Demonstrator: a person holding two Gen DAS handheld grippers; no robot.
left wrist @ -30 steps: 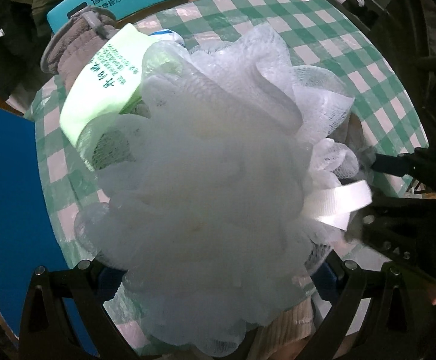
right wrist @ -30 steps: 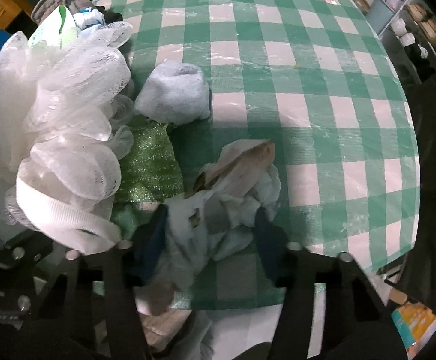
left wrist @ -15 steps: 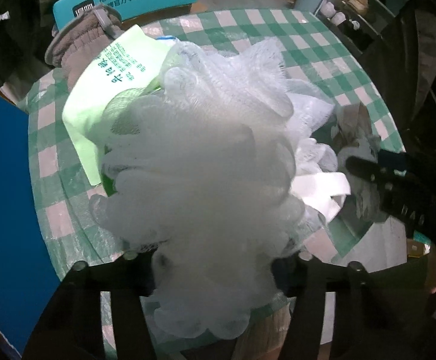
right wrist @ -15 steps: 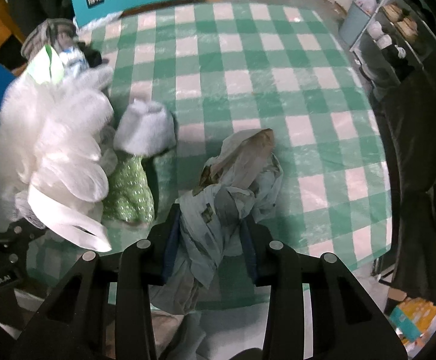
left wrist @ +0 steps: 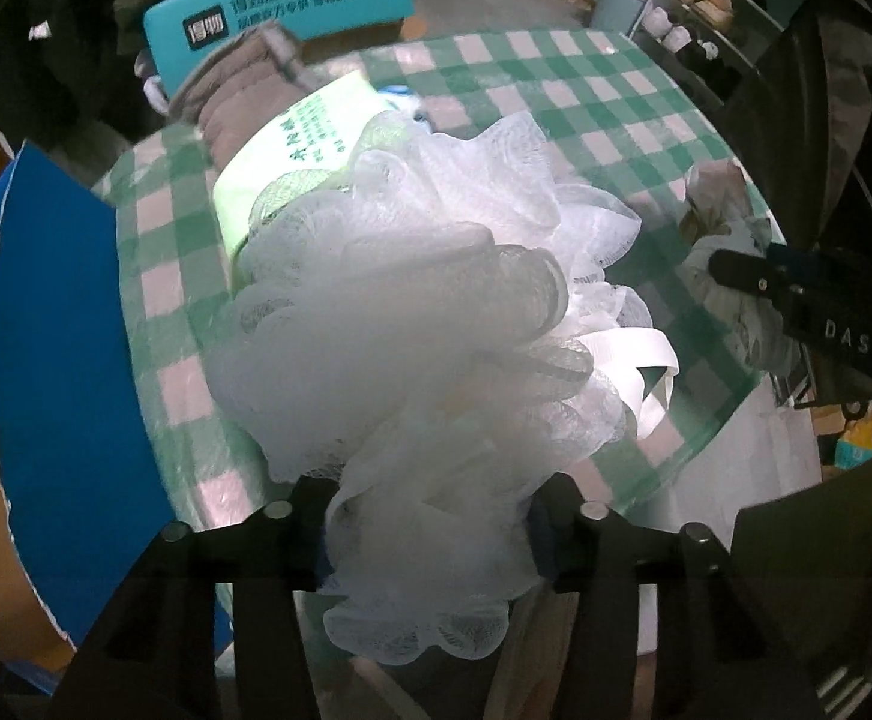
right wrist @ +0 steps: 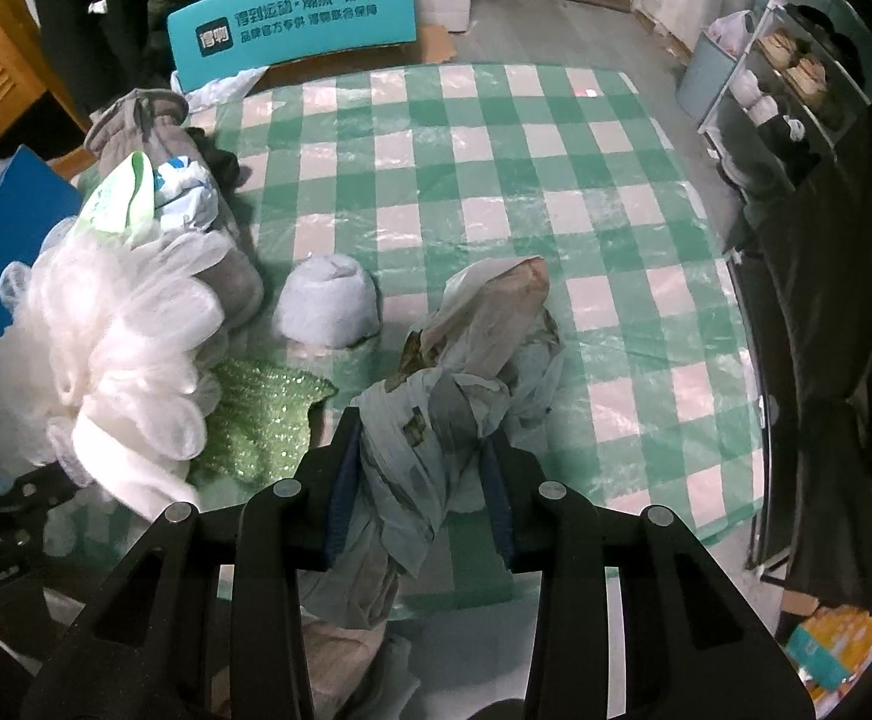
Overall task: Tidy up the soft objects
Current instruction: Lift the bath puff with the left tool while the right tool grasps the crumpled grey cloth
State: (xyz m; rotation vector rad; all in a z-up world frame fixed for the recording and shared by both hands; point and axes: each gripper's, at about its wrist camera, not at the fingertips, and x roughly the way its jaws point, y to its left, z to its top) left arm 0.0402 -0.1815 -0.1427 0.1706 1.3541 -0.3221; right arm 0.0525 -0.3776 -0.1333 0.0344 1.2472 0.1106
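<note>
Both loads are rising off the tabletop [right wrist: 496,192]: left tool [left wrist: 429,516] pinching white bath pouf [left wrist: 411,324], right tool [right wrist: 420,480] pinching crumpled plastic bags [right wrist: 466,360]; sorting is progressing.

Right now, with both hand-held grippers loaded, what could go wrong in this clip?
1. The white mesh bath pouf is pinched only at its lower frills by the left hand-held gripper; the slack mesh could slip out.
2. Its white ribbon loop hangs free beside the right hand-held gripper and might snag.
3. The crumpled plastic bags trail loose ends that may drag the green sparkly cloth or the grey-white rolled sock.
</note>
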